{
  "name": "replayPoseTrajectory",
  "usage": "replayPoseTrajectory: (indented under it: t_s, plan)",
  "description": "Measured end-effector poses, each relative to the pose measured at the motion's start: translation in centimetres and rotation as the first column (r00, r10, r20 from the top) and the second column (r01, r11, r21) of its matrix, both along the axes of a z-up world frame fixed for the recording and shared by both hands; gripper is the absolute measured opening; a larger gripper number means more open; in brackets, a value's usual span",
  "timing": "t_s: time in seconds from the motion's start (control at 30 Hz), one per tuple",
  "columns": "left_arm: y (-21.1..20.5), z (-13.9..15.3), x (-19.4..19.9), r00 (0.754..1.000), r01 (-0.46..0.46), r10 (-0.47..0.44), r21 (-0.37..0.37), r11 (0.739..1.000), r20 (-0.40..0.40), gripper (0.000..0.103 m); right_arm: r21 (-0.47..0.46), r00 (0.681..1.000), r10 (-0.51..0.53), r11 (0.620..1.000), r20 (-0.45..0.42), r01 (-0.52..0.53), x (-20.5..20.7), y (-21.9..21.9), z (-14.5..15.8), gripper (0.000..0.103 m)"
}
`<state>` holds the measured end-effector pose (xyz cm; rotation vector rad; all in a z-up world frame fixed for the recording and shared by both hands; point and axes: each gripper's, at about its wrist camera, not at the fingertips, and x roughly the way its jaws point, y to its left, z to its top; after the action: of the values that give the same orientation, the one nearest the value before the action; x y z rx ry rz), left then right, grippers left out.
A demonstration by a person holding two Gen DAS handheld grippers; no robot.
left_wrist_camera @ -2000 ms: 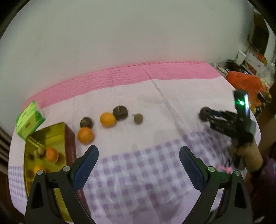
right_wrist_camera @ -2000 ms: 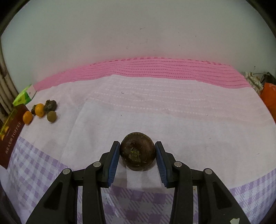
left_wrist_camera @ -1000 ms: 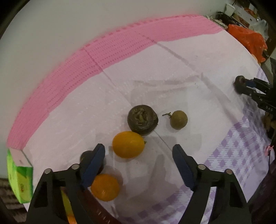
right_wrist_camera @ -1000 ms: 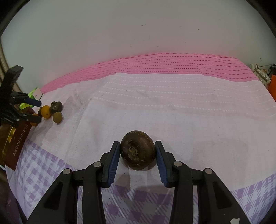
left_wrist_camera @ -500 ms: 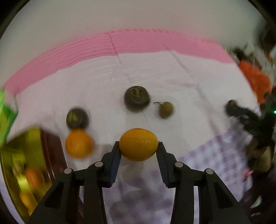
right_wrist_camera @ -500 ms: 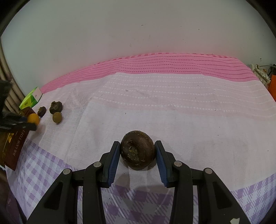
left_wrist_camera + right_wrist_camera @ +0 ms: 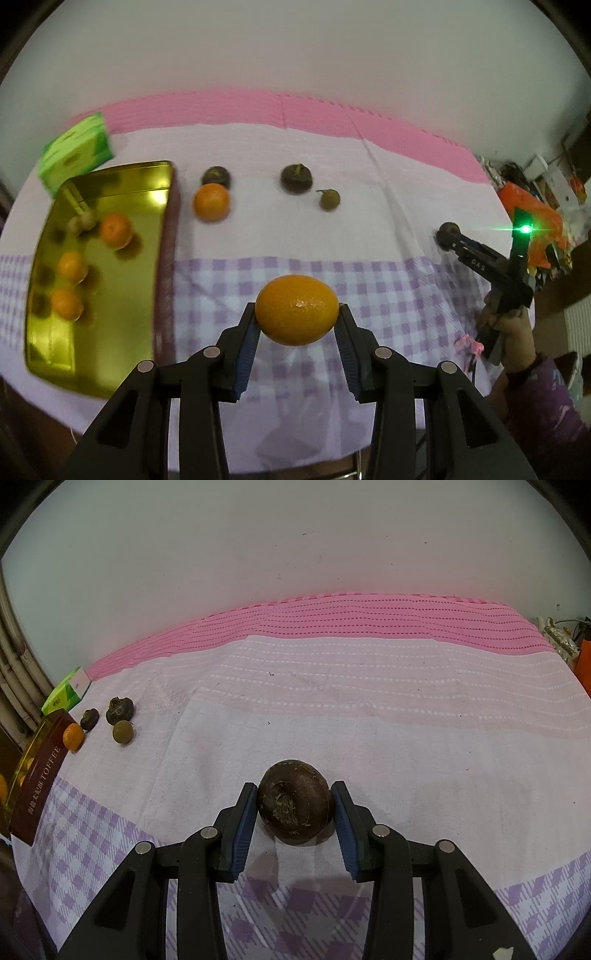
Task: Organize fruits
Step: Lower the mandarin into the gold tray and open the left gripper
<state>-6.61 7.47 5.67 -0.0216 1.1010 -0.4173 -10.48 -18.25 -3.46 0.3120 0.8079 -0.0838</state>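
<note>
We are gripping a smooth oval orange fruit in the left gripper, jaws closed on it, right of the gold rectangular tin. Our right gripper is clamping a dark brown round fruit resting on the pink-and-lilac cloth.

dim indoor light, fisheye-warped edges, motion blur and glare on the gold tin.

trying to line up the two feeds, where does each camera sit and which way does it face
Left wrist: on the left tool, looking across the tablecloth to the wall; its fingers grip an orange; the gold tin sits left.
Right wrist: on the right tool, facing the wall; its fingers flank a brown fruit.
Shared: the tin, green box, loose fruit.
</note>
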Motion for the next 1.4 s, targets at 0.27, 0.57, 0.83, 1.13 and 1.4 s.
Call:
replayPoseTrajectory:
  t_s: [0.27,0.57,0.83,1.13,1.4]
  plan:
    - [4.7,1.8,-2.0,0.993,-0.11,0.111,-0.031,0.993,0.049,0.042,-0.027,1.0,-0.001,1.0,-0.011,0.001,0.1,0.2,0.0,0.037]
    - [10.7,2.0,-2.5,0.967,-0.239,0.242,-0.042,0.97,0.081,0.042,-0.084,0.999,-0.006,0.996,-0.033,0.003,0.4,0.8,0.1,0.037]
    - [16.1,0.9,-2.6,0.932,-0.349,0.35,-0.024,0.937,0.092,0.042,-0.125,0.999,-0.009,0.992,-0.048,0.003,0.6,1.4,0.2,0.037]
    - [16.3,-0.9,-1.9,0.931,-0.348,0.345,0.004,0.938,0.116,0.042,-0.144,0.998,-0.012,0.99,-0.056,0.004,0.8,1.5,0.2,0.038]
    - [15.5,-1.5,-0.7,0.94,-0.32,0.32,-0.019,0.947,0.118,0.042,-0.144,0.998,-0.012,0.99,-0.056,0.003,0.8,1.5,0.2,0.038]
